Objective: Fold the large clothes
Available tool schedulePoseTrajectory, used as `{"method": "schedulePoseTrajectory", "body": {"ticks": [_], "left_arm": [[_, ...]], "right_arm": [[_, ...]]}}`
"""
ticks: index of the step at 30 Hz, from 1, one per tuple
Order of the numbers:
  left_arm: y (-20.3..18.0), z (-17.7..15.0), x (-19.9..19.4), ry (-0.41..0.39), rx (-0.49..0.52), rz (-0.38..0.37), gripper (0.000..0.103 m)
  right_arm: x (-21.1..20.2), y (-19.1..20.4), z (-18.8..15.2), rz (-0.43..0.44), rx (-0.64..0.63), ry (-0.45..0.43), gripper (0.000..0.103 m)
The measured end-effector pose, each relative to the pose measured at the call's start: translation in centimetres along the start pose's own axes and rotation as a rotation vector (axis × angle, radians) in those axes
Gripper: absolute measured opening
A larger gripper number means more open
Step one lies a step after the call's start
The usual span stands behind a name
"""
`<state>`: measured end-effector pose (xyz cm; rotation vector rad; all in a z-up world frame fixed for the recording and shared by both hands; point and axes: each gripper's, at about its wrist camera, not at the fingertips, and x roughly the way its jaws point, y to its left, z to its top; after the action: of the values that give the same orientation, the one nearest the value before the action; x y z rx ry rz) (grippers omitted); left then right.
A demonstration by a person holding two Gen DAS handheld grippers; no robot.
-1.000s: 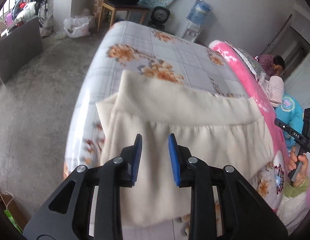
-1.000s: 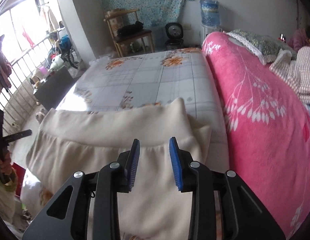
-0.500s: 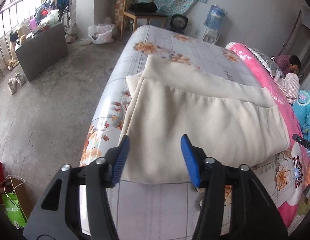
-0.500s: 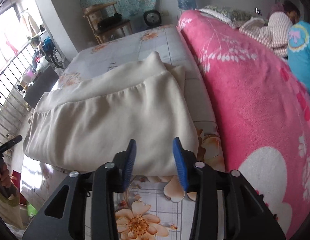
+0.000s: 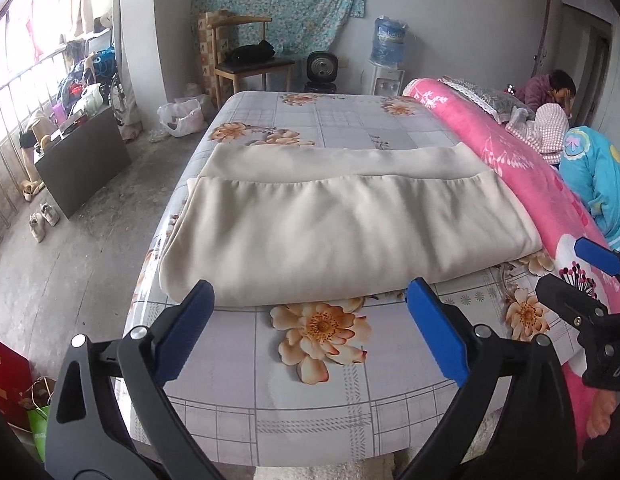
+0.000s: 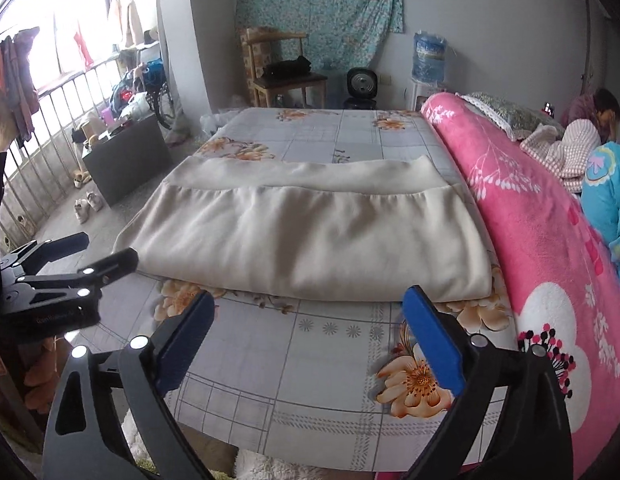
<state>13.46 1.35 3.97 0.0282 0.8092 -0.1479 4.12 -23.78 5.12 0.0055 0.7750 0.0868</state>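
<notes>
Floral bed [image 5: 330,396] bore folded cream garment [image 5: 342,232]: soft, bulky; grip corners. Left gripper [image 5: 310,312], right gripper [image 6: 310,316] just opened, empty.

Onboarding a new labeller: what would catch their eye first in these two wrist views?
First, the folded cream garment lying across the middle of the floral bed sheet, with the bright pink blanket banked along its right edge. Next, the blue-padded tongs low in each view: the left tongs and right tongs both stand wide open with nothing between them, short of the garment's near fold, their jaws having just been opening.
</notes>
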Motion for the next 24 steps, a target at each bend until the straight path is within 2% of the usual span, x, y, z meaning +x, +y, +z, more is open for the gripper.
{"method": "schedulePoseTrajectory", "body": {"ticks": [3, 6, 9, 14, 20, 24], "left_arm": [[-0.9, 0.0, -0.4, -0.007, -0.019, 0.011, 0.093], [-1.3, -0.2, -0.6, -0.025, -0.025, 0.058, 0.094], [-2.0, -0.4, -0.5, -0.028, 0.013, 0.136, 0.094], [-2.8, -0.7, -0.1, 0.015, 0.070, 0.203, 0.094], [-2.0, -0.8, 0.1, 0.057, -0.013, 0.164, 0.094], [-1.8, -0.8, 0.4, 0.069, -0.031, 0.150, 0.094]], "right_arm": [[-0.1, 0.0, 0.3, -0.024, 0.014, -0.003, 0.097], [0.4, -0.4, 0.4, -0.088, 0.044, 0.011, 0.097], [1.0, -0.7, 0.3, -0.135, 0.062, 0.014, 0.097], [1.7, -0.7, -0.2, -0.154, 0.061, 0.023, 0.097], [2.4, 0.0, -0.6, -0.195, 0.029, 0.044, 0.097], [2.8, 0.0, -0.8, -0.184, 0.037, 0.065, 0.097]]}}
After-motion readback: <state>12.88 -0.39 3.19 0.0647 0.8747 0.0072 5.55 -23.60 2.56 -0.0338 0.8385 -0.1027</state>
